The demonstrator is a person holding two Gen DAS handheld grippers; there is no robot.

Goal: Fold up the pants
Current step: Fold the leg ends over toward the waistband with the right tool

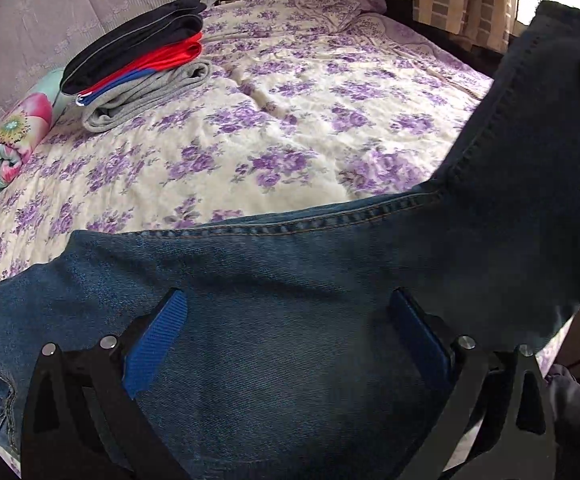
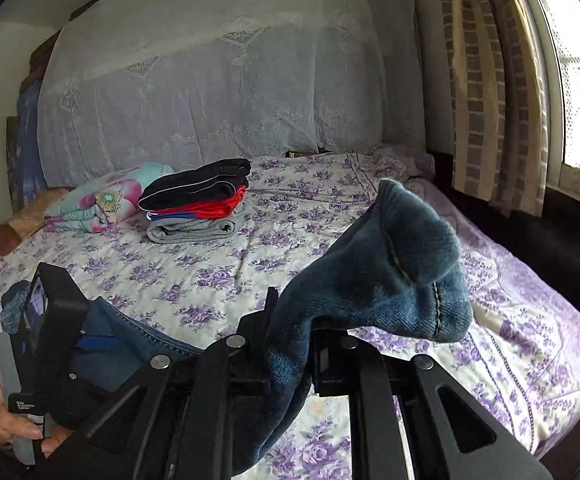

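Note:
Blue jeans [image 1: 290, 280] lie across the near edge of the bed. My left gripper [image 1: 290, 308] is open, its blue-padded fingers [image 1: 158, 336] wide apart and resting on the denim. One leg of the jeans rises at the right of the left wrist view [image 1: 538, 140]. My right gripper [image 2: 290, 320] is shut on that leg's end [image 2: 390, 264], which it holds above the bed; the hem flops over its fingers. The left gripper also shows in the right wrist view [image 2: 90, 340], on the jeans at lower left.
A stack of folded clothes [image 1: 138, 60] (dark, red, grey) lies on the floral bedspread [image 1: 290, 120] near a rolled flowered blanket [image 1: 14, 136]. Pillows lean along the far side [image 2: 210, 80]. A curtain and window [image 2: 510, 100] stand at right.

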